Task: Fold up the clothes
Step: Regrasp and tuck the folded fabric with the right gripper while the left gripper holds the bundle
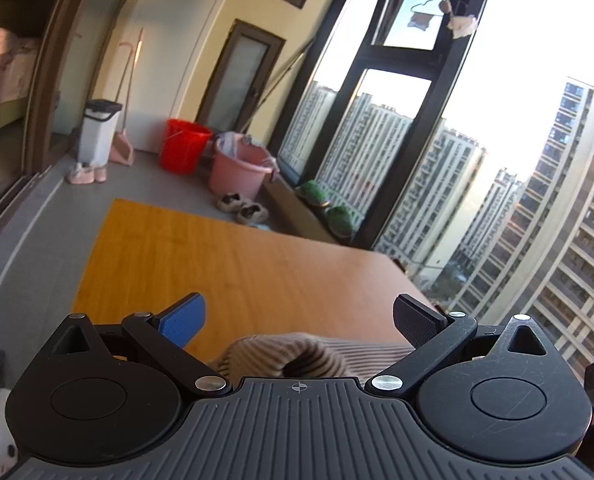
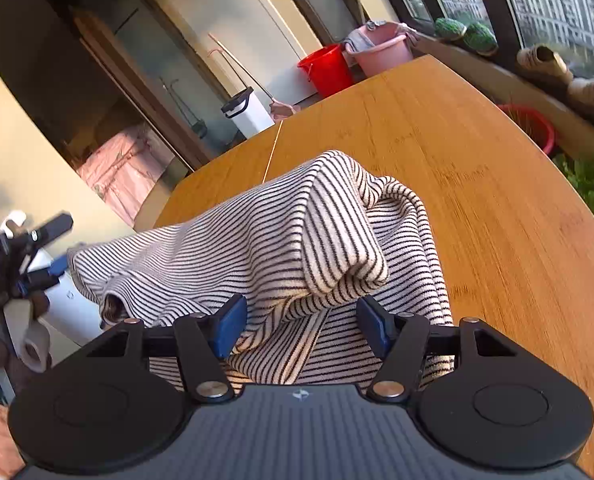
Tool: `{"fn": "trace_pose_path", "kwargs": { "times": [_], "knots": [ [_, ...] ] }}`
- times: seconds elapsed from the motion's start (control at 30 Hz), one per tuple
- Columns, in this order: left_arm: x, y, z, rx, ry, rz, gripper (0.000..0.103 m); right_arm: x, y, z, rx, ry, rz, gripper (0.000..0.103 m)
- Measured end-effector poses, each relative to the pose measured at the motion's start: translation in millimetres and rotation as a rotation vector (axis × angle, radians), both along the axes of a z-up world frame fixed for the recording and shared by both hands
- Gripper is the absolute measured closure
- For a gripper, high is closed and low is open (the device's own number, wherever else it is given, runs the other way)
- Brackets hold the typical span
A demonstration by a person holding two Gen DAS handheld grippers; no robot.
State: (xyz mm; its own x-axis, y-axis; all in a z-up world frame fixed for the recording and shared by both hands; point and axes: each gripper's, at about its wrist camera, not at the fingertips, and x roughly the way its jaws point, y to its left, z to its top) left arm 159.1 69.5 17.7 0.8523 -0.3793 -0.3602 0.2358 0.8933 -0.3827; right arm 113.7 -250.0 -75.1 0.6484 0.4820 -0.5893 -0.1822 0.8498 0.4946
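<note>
A cream garment with thin dark stripes (image 2: 297,232) lies heaped on the wooden table (image 2: 477,184), one rolled fold standing up in the middle. My right gripper (image 2: 301,324) is low at the heap's near edge, jaws open, blue pads either side of loose cloth without pinching it. In the left wrist view my left gripper (image 1: 301,316) hangs open and wide over bare table (image 1: 217,260); only a rolled end of the striped garment (image 1: 285,354) shows, under its base. The left gripper (image 2: 59,246) also appears blurred at the left edge of the right wrist view, beyond the garment's corner.
On the floor past the table stand a red bucket (image 1: 185,146), a pink bucket (image 1: 241,170), a white bin (image 1: 99,132) and slippers (image 1: 243,208). Tall windows and a ledge with plants (image 1: 329,204) run along the right. A red basket (image 2: 531,124) sits beside the table.
</note>
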Motion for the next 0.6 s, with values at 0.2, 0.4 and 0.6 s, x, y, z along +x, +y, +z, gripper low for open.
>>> {"fn": "trace_pose_path", "kwargs": {
  "times": [0.2,0.4,0.6],
  "knots": [
    [-6.9,-28.8,-31.9,0.113,0.076,-0.090,0.001,-3.6,-10.8,-0.8,0.061,0.015,-0.022,0.042],
    [-5.0,-7.3,-58.3,0.043,0.206,-0.064,0.001,0.1,-11.1,-2.5,0.160,0.062,-0.022,0.041],
    [-5.3,4.1,-64.4,0.007,0.225,-0.061,0.001,14.4,9.8,15.4,0.015,-0.015,0.007,0.078]
  ]
}}
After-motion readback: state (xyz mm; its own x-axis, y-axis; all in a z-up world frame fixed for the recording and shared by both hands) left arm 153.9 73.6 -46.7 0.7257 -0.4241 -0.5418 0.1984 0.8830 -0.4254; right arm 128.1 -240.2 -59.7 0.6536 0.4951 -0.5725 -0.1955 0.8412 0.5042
